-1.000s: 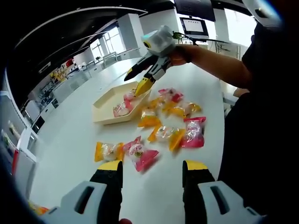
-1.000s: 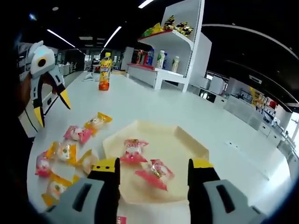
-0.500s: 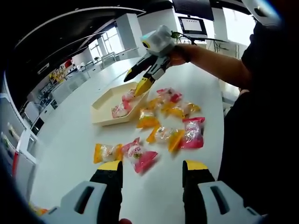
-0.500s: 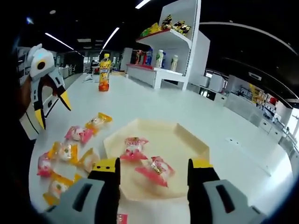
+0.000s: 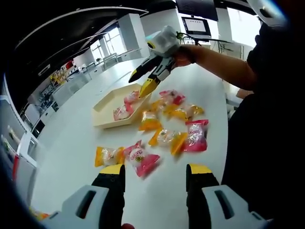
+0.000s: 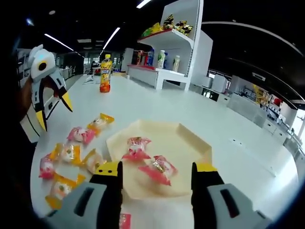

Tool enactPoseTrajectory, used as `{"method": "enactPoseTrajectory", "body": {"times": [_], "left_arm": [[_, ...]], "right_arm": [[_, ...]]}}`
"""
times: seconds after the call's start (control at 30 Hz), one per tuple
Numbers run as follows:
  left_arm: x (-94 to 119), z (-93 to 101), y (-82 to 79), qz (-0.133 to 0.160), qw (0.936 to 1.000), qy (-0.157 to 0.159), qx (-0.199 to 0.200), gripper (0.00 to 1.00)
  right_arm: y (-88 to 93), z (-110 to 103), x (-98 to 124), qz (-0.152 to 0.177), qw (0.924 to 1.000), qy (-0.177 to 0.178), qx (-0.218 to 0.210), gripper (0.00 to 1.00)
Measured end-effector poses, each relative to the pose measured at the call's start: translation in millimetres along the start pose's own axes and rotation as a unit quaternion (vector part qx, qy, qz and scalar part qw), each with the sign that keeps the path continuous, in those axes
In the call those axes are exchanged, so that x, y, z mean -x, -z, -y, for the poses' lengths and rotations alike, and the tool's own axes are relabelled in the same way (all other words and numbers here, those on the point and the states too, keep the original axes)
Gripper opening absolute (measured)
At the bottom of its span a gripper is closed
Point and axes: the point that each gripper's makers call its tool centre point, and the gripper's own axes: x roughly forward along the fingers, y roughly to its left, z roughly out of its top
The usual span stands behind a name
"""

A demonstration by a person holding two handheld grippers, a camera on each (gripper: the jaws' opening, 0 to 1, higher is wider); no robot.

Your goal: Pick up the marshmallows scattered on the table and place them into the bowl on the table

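Left gripper view: the left gripper (image 5: 155,174) is hovering with its jaws parted and nothing between them; a pink-wrapped marshmallow (image 5: 141,158) is lying just ahead of the left jaw tip, with an orange-wrapped marshmallow (image 5: 107,155) beside it, farther to that side. More wrapped marshmallows (image 5: 174,125) are lying scattered on the white table (image 5: 71,138) farther ahead. A hand (image 5: 183,53) on an outstretched arm is holding the right gripper (image 5: 144,82), which is tilting downward with jaws apart over the near edge of the bowl (image 5: 107,110).

Right gripper view: the right gripper (image 6: 156,173) is hanging open and empty directly above the shallow cream bowl (image 6: 190,143), which is holding two pink-wrapped marshmallows (image 6: 136,148), one ahead of the left jaw tip, the other between the jaws. The loose marshmallows (image 6: 71,153) are lying to the left of the left jaw, outside the bowl. The left gripper (image 6: 52,110) is entering from the far left, jaws spread
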Motion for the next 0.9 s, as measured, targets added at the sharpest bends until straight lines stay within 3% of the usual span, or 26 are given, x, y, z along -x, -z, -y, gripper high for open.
{"method": "enactPoseTrajectory", "body": {"times": [0.3, 0.4, 0.9], "left_arm": [[0, 1.1, 0.8, -0.002, 1.0000, 0.000, -0.001, 0.50], [-1, 1.3, 1.2, -0.002, 1.0000, 0.001, 0.000, 0.50], [1, 2.5, -0.8, 0.001, 1.0000, 0.003, -0.002, 0.50]], "right_arm": [[-2.8, 5, 6, 0.011, 0.9998, -0.003, -0.016, 0.57], [-7.7, 12, 9, 0.017, 0.9997, 0.014, 0.011, 0.55], [-0.2, 12, 13, 0.003, 0.9999, 0.002, -0.011, 0.56]]}}
